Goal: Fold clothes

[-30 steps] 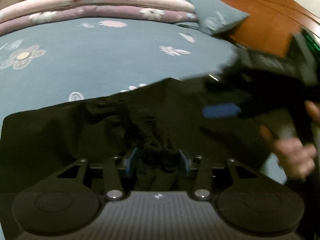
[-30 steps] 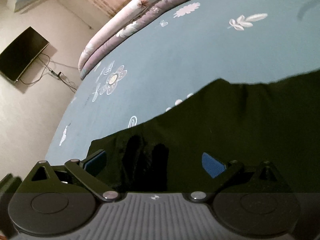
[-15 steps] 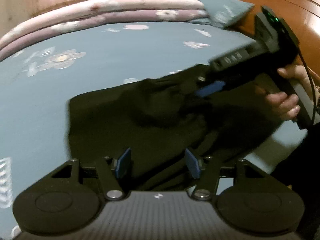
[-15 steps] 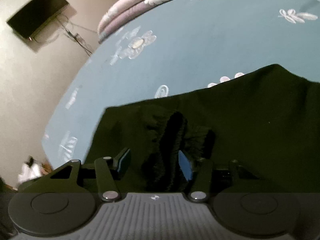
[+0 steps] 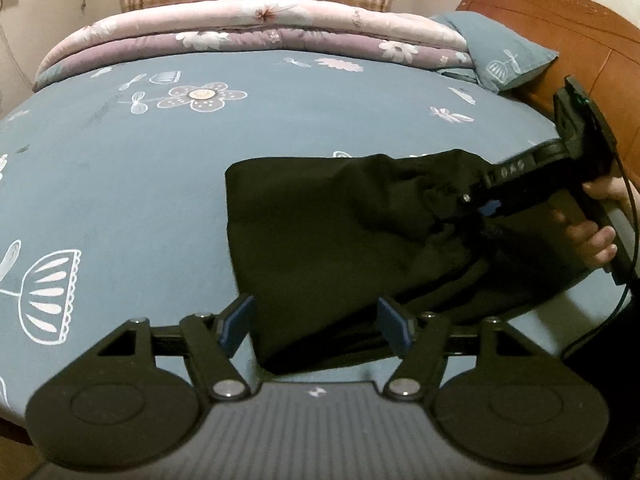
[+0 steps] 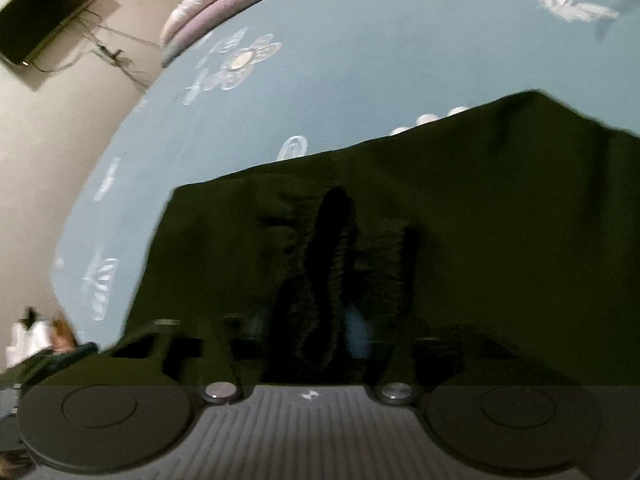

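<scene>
Black garment point(image 5: 320, 240): left hand-held gripper point(image 5: 316, 322) has released it, opening; right hand-held gripper point(image 6: 320, 320) now closes, pinching it.

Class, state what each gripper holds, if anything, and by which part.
Right gripper, jaws closing, pinches a bunched fold of the black garment. Left gripper, jaws opening, holds nothing.
</scene>
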